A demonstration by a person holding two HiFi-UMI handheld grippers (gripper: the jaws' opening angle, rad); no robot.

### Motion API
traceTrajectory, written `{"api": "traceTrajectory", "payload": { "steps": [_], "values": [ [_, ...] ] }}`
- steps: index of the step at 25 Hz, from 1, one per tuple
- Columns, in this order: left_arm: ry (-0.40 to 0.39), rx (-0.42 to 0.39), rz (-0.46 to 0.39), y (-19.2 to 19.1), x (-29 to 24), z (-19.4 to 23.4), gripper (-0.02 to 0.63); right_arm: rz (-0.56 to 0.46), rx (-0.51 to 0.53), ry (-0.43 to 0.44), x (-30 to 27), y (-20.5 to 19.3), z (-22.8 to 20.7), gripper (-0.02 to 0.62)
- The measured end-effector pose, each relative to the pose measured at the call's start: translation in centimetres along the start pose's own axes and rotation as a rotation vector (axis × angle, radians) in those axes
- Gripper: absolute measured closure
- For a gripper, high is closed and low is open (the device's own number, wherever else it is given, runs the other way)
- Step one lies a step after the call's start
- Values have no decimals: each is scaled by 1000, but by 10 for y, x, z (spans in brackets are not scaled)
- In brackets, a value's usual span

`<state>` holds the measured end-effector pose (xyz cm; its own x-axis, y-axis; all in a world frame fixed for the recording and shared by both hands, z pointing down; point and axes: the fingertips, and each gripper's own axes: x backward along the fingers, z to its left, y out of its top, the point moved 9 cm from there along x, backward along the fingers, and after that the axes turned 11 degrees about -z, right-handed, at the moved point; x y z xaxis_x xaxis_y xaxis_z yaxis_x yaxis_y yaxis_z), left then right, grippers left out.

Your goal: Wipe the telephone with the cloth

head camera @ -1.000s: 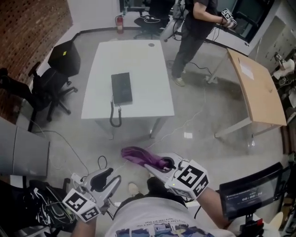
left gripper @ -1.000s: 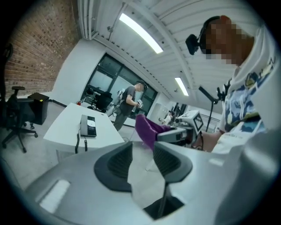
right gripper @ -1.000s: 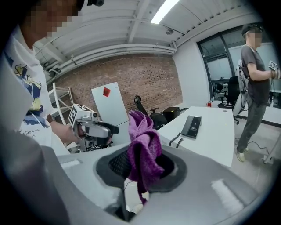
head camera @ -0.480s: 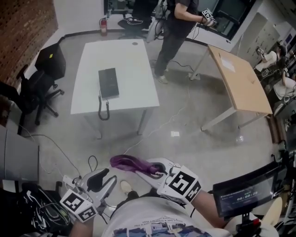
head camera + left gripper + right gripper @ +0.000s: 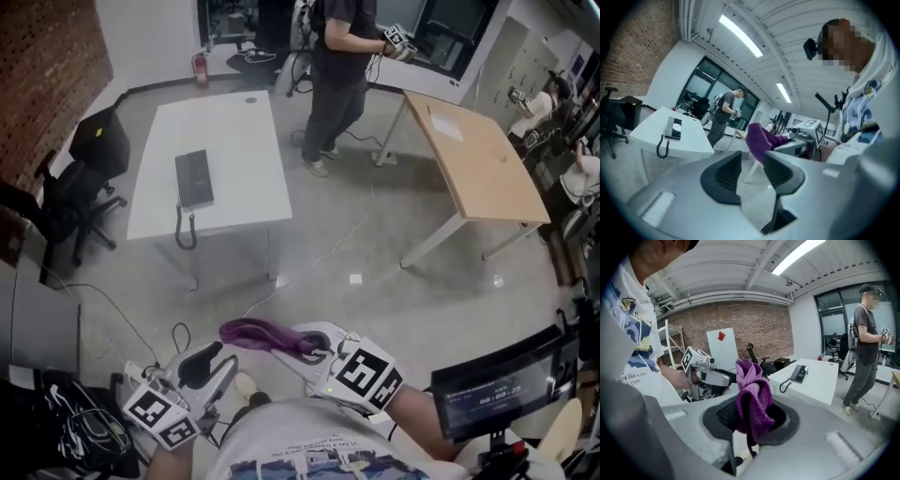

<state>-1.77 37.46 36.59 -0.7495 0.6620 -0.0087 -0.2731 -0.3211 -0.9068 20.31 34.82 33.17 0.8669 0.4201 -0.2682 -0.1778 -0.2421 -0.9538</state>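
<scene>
Overhead head view, low gripper views, all sharing distant telephone (image 5: 194, 178)

Two tools: left tool (image 5: 214, 358), right tool (image 5: 314, 345). One cloth (image 5: 255, 332). One telephone (image 5: 194, 178). Two tables: white table (image 5: 239, 131), wooden table (image 5: 487, 164).

Bright ceiling strip lights (image 5: 740, 29); fisheye-warped edges.
</scene>
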Motion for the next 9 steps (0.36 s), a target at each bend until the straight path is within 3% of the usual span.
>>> {"api": "traceTrajectory", "payload": {
  "steps": [9],
  "values": [
    [37,-5,-24,-18,-32,-59,448,-13,-16,14,63,-19,-21,512]
  ]
}}
